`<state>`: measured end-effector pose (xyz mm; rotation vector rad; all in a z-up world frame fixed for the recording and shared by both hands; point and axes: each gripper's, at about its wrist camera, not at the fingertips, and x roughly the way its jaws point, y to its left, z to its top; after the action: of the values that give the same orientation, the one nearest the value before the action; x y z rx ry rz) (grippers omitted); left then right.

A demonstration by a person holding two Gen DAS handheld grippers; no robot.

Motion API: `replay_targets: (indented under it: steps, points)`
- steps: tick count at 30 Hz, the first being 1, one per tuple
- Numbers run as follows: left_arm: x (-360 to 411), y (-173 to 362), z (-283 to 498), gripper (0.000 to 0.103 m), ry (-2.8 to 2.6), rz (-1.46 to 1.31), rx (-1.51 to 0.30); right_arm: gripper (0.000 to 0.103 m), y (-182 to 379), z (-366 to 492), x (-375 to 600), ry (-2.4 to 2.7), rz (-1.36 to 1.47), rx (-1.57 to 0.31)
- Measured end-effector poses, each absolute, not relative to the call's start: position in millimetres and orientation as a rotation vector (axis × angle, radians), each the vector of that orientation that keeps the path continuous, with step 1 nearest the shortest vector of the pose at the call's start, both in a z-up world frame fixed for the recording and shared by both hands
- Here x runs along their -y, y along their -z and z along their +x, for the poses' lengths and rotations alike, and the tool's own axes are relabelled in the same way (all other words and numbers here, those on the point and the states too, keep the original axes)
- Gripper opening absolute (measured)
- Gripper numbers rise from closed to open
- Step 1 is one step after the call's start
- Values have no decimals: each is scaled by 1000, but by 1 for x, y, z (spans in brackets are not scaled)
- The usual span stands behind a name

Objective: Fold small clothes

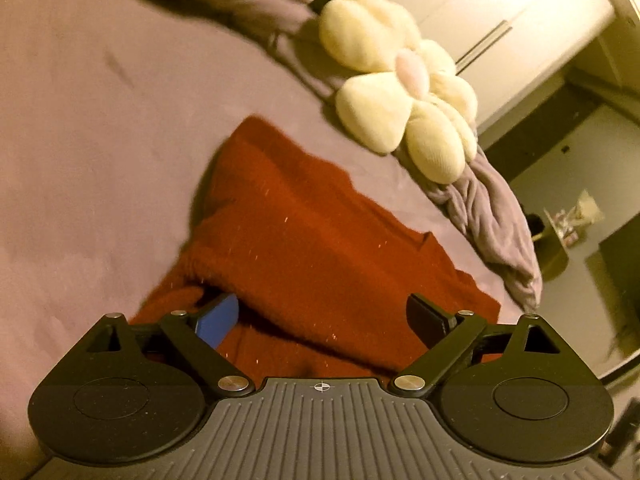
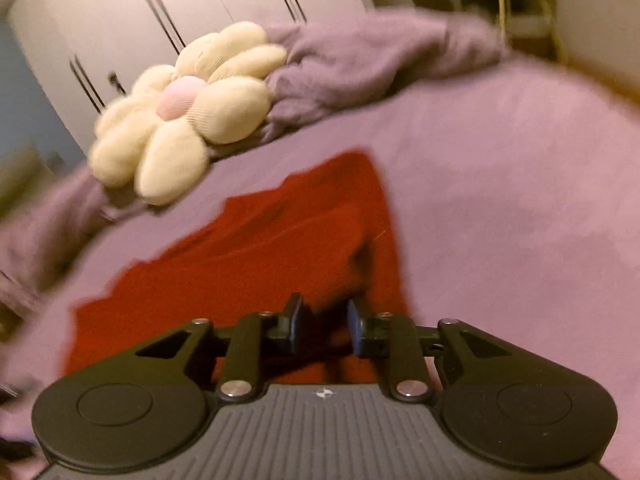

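A red knitted garment [image 1: 304, 240] lies on the mauve bed sheet [image 1: 88, 120], partly folded over itself. My left gripper [image 1: 324, 316] is open just above its near edge; a fold of the cloth covers part of the blue left finger pad [image 1: 220, 316]. In the right wrist view the same red garment [image 2: 248, 240] is blurred. My right gripper [image 2: 324, 320] is nearly closed, with red cloth bunched between its jaws.
A cream flower-shaped plush cushion [image 1: 404, 92] [image 2: 188, 112] rests on a crumpled grey-mauve blanket [image 1: 492, 216] [image 2: 360, 60] along the bed's far edge. White wardrobe doors [image 1: 480, 20] [image 2: 120, 12] stand beyond it.
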<state>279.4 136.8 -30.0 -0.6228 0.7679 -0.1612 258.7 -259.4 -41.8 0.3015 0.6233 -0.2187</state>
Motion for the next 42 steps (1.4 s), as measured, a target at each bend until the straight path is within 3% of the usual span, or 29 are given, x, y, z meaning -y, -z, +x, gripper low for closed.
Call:
replay_targets:
  steps: [14,17,25,29,32,34,36,42]
  points:
    - [-60,53,331,97,88,-296,-800,23,53,326,175,-51,-25,-661]
    - [-46,58,339,102,88,-214,-798,23,77,345,180,21,-131,-739]
    - [-33,67,351,103,87,-161,-792,23,93,345,198,105,-315,-691]
    - [-44,57,337,103,122,-173,-799,27,81,332,198,65,-290,-705]
    - [-50,45,318,103,133,-174,-818,45,60,300,209,63,-190,-675]
    - [-51,39,305,103,125,-176,-808,49,48,268,219,50,-116,-641]
    - [-51,36,293,103,118,-183,-831,64,42,239,227,48,-65,-659]
    - [-47,22,252,103,106,-180,-861,67,33,146,255,90,107,-711]
